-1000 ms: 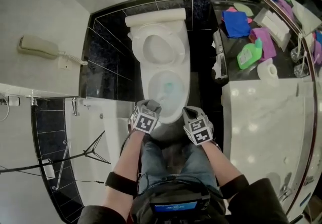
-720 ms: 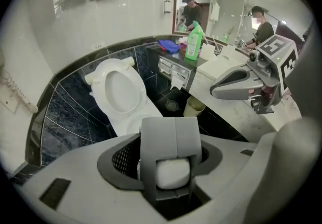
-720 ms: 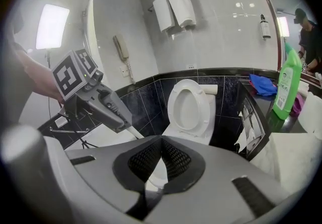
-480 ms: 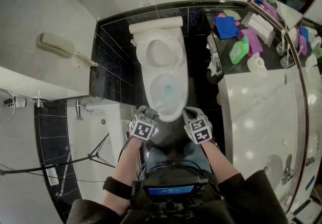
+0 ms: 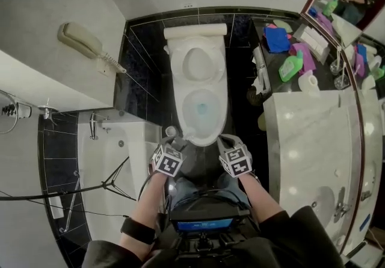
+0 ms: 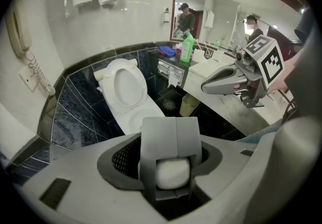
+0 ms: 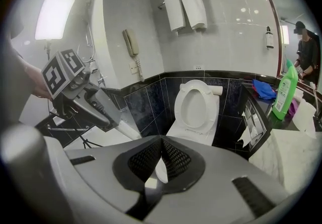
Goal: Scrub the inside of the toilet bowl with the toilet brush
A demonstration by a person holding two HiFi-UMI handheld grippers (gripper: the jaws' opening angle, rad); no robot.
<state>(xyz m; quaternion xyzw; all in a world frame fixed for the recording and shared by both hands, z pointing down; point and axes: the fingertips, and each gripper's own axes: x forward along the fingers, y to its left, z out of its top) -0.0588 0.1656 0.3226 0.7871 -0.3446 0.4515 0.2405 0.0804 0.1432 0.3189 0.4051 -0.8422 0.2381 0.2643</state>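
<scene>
2 grippers. L gripper (image 5: 171, 143): clamped on white plastic toilet brush handle (image 6: 172, 172), brush head hidden. R gripper (image 5: 227, 140): jaws together, empty. White ceramic toilet bowl (image 5: 221, 117) just ahead of both.

The person wears blue jeans (image 5: 201, 186) and dark sleeves (image 5: 301, 233) that end above the forearms. A black band (image 5: 138, 230) wraps the left forearm. A dark box with a blue-lit screen (image 5: 201, 225) is strapped at the chest, and a thin black cable loops beside the left wrist. The left gripper (image 5: 173, 142) and right gripper (image 5: 228, 139) are pale grey moulded plastic. Each carries a cube printed with black-and-white square markers: the left cube (image 5: 169, 163) and the right cube (image 5: 236, 162). Their jaw pads are dark mesh, flanked by dark rectangular slots.
</scene>
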